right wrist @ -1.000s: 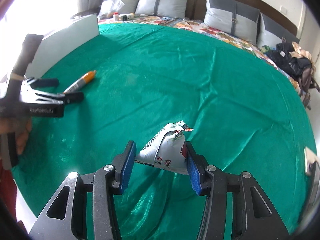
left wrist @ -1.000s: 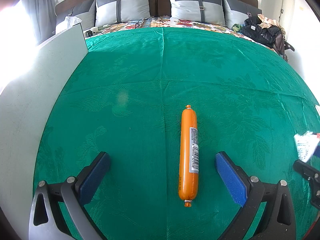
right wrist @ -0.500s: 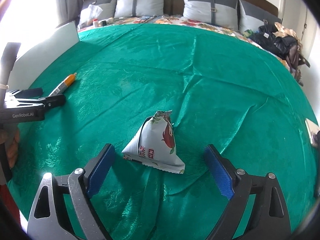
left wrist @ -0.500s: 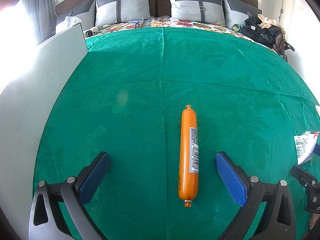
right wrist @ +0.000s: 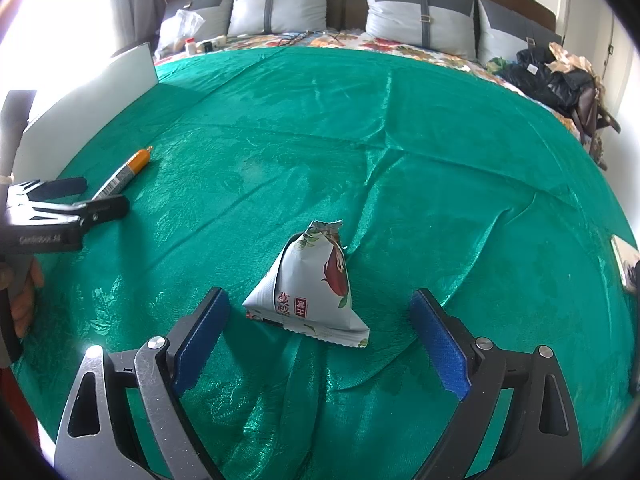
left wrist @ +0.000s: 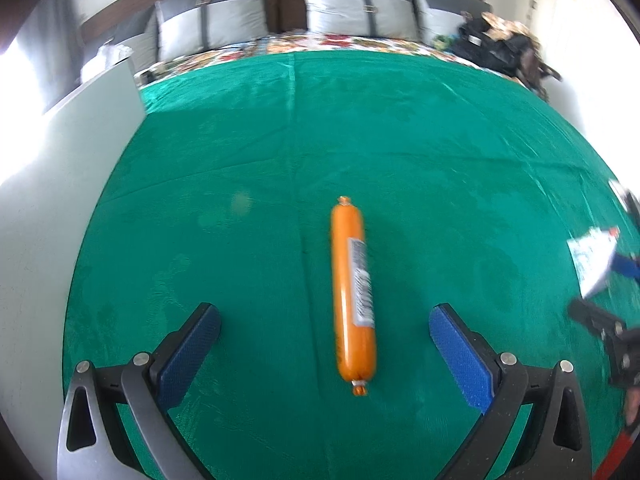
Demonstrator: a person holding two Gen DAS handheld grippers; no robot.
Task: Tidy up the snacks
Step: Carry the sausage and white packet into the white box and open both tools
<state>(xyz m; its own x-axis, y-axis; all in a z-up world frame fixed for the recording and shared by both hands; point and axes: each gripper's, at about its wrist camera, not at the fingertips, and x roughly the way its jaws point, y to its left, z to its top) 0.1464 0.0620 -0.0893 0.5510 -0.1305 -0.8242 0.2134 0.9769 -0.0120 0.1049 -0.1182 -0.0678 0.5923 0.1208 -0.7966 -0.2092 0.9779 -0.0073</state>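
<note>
An orange sausage stick [left wrist: 353,292] with a barcode label lies on the green cloth [left wrist: 360,128], pointing away from me. My left gripper [left wrist: 324,316] is open, its blue pads on either side of the sausage's near half, not touching it. A white triangular snack packet [right wrist: 310,292] with a red fruit print stands on the cloth. My right gripper [right wrist: 318,312] is open around it, not touching. The sausage [right wrist: 126,174] and the left gripper [right wrist: 68,200] also show at the left of the right wrist view. The packet [left wrist: 592,256] shows at the right of the left wrist view.
A white upright board [right wrist: 92,108] borders the cloth on the left. Grey pillows [right wrist: 280,0] and a floral sheet lie at the back. Dark bags [right wrist: 556,76] sit at the back right. A small flat object [right wrist: 626,262] lies at the right edge.
My right gripper opened and let go of the snack packet, which now stands on the cloth. The left gripper moved slightly forward over the sausage.
</note>
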